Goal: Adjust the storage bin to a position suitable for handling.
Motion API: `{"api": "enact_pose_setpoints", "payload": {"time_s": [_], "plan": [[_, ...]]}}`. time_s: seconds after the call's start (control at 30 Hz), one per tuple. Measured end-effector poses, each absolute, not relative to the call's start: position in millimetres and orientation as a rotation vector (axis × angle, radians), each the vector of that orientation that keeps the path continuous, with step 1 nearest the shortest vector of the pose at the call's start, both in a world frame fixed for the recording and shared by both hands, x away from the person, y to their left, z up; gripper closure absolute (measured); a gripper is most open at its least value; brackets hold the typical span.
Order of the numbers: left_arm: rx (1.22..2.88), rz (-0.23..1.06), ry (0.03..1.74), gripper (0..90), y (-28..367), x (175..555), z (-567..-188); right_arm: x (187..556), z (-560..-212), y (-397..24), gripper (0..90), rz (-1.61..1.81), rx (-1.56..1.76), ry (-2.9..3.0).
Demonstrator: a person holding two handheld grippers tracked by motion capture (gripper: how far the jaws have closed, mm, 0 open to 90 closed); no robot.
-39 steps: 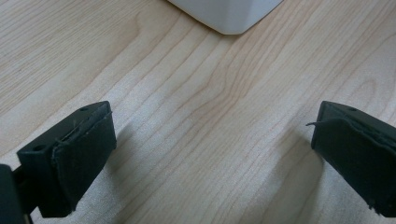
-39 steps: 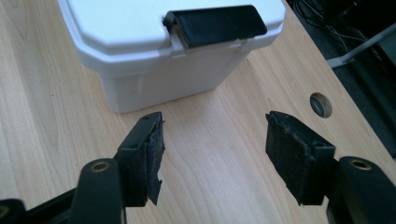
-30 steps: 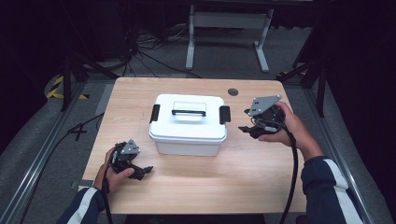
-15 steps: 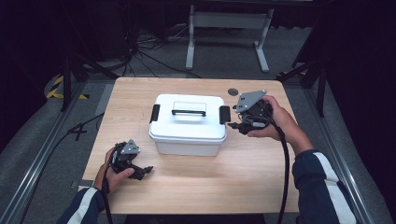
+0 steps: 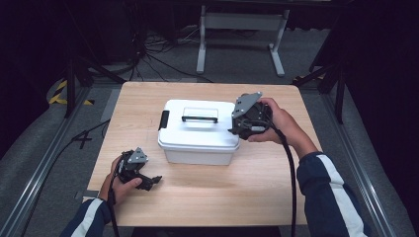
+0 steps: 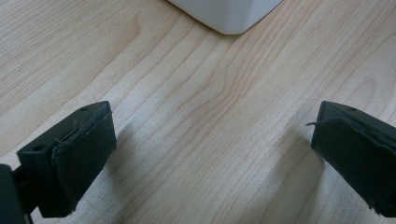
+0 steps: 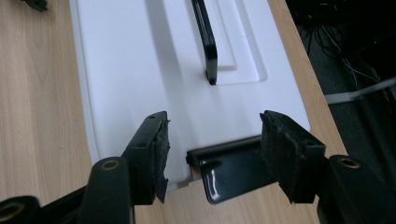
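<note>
From the high view, a white box (image 5: 198,132) with a lid sits near the middle of the wooden table (image 5: 257,192). A black handle (image 5: 199,118) lies flat in a recess on the lid, and a black latch (image 5: 164,120) shows on the box's left end. The right gripper (image 5: 233,129) is held at the box's right end and covers the latch there, so its jaws are hard to make out from this angle. The left gripper (image 5: 154,180) rests low near the table's front left, well apart from the box, in the person's left hand (image 5: 120,183). The right hand (image 5: 279,123) grasps the other tool. Both sleeves are cut off by the lower edge.

In the left gripper view, the left gripper (image 6: 212,154) has its jaws spread wide over bare wood, with nothing between them. One corner of the box (image 6: 229,14) shows at the top, the rest cut off.

In the right gripper view, the right gripper (image 7: 212,156) is about half open. Its jaws have just been closing, and they straddle the glossy black latch (image 7: 231,170) on the near end of the box (image 7: 130,70); the pads stand beside it and do not press on it. The handle (image 7: 205,37) runs away up the lid, its far end cut off.

No lettering or label can be read on the box or tools.
</note>
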State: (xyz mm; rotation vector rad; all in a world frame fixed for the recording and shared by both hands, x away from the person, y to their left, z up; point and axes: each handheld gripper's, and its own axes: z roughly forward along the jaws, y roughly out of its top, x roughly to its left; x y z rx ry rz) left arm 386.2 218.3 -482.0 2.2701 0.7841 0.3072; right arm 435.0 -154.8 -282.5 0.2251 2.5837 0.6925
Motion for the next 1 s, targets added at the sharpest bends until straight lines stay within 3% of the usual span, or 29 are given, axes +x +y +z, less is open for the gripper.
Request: {"api": "enact_pose_setpoints", "payload": {"time_s": [0.6, 0.77, 1.0], "plan": [[2.270, 0.306, 0.785, 0.4, 219, 386, -482, 451, -284, -104, 48.0, 0.556, 0.085, 2.639], [2.270, 0.306, 0.785, 0.4, 219, 386, -482, 454, -288, -91, 52.8, 0.509, 0.066, 2.652], [2.270, 0.306, 0.785, 0.4, 219, 386, -482, 459, -292, -84, 66.7, 0.430, 0.051, 2.692]]}}
